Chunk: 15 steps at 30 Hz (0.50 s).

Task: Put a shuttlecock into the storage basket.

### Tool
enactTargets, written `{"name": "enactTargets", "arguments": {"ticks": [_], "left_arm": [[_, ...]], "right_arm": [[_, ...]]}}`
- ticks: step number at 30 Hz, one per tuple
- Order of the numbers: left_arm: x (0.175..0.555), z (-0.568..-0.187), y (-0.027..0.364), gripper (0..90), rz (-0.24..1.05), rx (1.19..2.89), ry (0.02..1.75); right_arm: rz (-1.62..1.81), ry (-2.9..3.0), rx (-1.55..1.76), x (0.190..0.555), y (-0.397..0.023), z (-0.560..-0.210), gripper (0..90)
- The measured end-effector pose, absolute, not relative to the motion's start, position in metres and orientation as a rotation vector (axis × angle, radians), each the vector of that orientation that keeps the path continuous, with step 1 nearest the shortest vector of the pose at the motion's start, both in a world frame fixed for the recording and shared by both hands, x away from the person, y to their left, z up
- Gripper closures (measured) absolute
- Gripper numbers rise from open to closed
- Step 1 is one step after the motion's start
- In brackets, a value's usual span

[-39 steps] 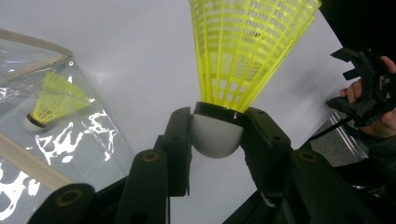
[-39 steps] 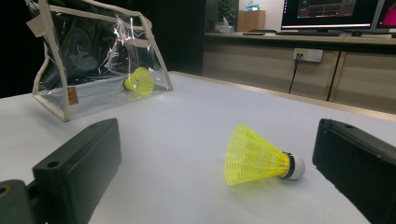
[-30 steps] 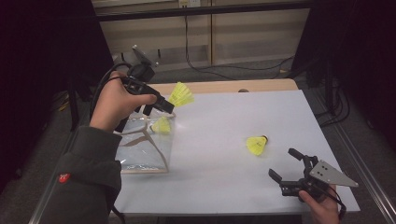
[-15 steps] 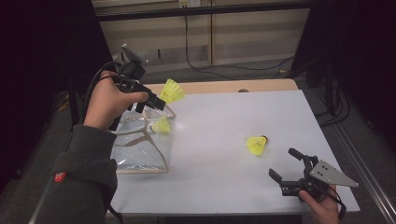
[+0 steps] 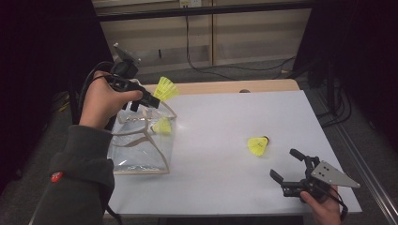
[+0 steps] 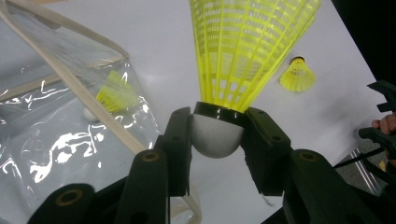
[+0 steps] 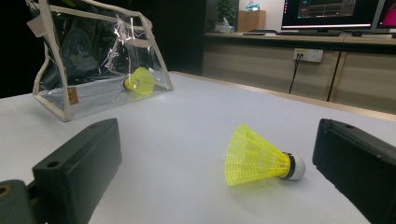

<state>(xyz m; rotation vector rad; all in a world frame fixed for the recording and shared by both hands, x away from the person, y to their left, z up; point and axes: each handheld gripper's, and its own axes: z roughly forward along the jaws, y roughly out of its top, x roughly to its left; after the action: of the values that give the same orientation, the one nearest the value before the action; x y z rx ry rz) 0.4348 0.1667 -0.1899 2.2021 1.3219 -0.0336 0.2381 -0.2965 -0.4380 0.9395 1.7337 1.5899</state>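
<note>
The left gripper clamps a yellow plastic mesh shuttlecock's white cork between its 2 jaws; the right gripper gapes empty.

No word, number or brand can be read anywhere. A small round red badge sits on the grey sleeve in the high view, its mark too small to make out. A small brownish tag is on the edge of the clear bag in the right gripper view, with no legible print. The screen at the back of that view shows light lines and figures, all too small and blurred to read.
</note>
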Motion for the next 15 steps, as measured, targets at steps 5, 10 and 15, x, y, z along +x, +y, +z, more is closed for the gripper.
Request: {"name": "enactTargets", "arguments": {"ticks": [5, 10, 15], "left_arm": [[0.437, -0.190, 0.172, 63.6, -0.022, 2.189, 1.337], [0.437, -0.190, 0.176, 63.6, -0.005, 2.171, 1.352], [0.438, -0.189, 0.180, 63.6, 0.012, 2.154, 1.370]], "right_arm": [[1.590, 1.735, 0.941, 0.238, -0.297, -0.438, 1.0], [1.589, 1.735, 0.941, 0.238, -0.297, -0.438, 1.0], [1.587, 1.736, 0.942, 0.238, -0.296, -0.438, 1.0]]}}
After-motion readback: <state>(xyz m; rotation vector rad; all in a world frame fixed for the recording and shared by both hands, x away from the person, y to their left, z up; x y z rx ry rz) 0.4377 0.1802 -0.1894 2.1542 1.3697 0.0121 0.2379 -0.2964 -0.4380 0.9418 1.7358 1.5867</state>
